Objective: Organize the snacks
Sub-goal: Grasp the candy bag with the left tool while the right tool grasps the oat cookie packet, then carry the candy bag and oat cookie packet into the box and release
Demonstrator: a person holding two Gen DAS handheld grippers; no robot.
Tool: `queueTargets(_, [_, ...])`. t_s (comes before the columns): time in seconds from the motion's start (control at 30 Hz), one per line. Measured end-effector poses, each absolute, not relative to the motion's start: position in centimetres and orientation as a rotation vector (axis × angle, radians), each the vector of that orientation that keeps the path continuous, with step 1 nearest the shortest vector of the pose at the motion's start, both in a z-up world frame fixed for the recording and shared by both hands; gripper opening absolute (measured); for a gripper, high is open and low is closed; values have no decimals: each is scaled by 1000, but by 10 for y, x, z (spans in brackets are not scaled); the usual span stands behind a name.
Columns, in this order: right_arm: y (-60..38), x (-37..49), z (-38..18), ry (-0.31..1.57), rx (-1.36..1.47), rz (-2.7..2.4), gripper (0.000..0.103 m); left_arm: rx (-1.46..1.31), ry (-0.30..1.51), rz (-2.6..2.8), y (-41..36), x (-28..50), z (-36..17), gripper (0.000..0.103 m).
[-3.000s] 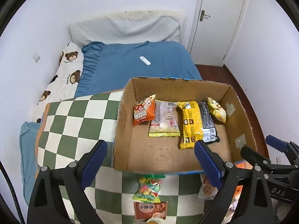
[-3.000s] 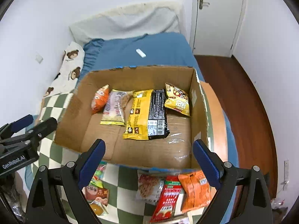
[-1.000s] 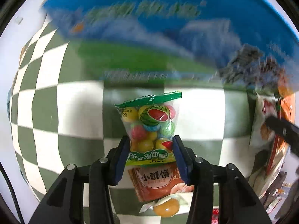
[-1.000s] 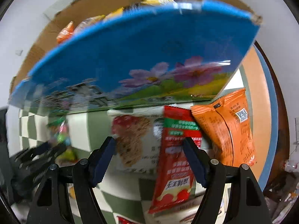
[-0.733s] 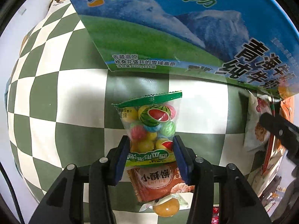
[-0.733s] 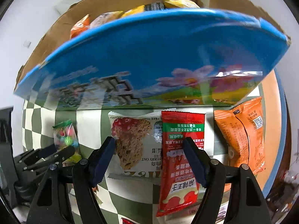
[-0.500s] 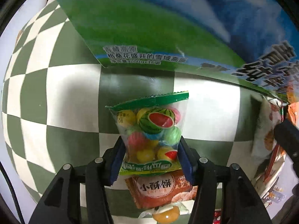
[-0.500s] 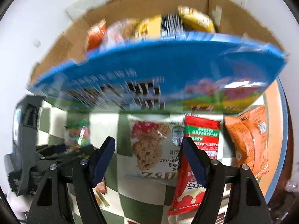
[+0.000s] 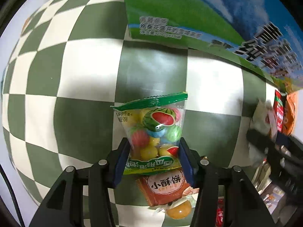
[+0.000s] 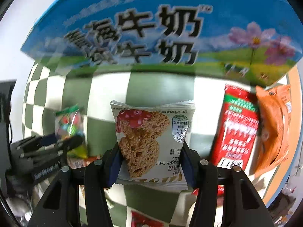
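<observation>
My left gripper point(image 9: 153, 155) is shut on a clear bag of coloured fruit candies point(image 9: 153, 128) with a green top seal, held just above the checked cloth point(image 9: 90, 71). My right gripper point(image 10: 149, 158) is shut on a white oat cookie packet point(image 10: 151, 132). The milk carton box point(image 9: 208, 13) stands just beyond both; its blue and green outer wall point(image 10: 151, 28) fills the top of the right wrist view. The left gripper and candy bag also show at the left of the right wrist view point(image 10: 70, 124).
A brown biscuit packet point(image 9: 164, 187) and a yellow jelly cup point(image 9: 178, 210) lie under the left gripper. A red packet point(image 10: 236, 132) and an orange bag point(image 10: 274, 124) lie to the right of the cookie packet. The orange table edge point(image 10: 295, 87) is at far right.
The right gripper has moved over the cookie packet and closed on it. The left gripper, still holding the candy bag, has lifted it slightly and shifted left of the box.
</observation>
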State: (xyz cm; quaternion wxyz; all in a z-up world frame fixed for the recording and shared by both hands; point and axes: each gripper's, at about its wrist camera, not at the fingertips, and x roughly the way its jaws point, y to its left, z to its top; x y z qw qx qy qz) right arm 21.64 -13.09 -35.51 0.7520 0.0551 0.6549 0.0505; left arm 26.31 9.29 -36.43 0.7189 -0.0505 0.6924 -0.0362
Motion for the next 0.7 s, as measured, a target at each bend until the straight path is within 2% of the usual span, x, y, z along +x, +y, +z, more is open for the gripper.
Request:
queueTargets(0.1, [-135, 220, -358, 1430, 179, 96, 67, -180, 1566, -64, 111, 277, -373, 51])
queueTargets(0.27, [-140, 226, -353, 1424, 217, 79, 67, -242, 1552, -41, 128, 289, -371, 53])
queueTargets(0.33, [-142, 228, -351, 1412, 189, 71, 64, -224, 1528, -27, 128, 291, -366, 49])
queueTargets(0.4, [-137, 227, -348, 1397, 141, 61, 51, -183, 1506, -26, 125, 292, -360, 47])
queueTargets(0.7, [-132, 206, -300, 1309, 219, 143, 49, -126, 1395, -89, 118, 265, -290, 46])
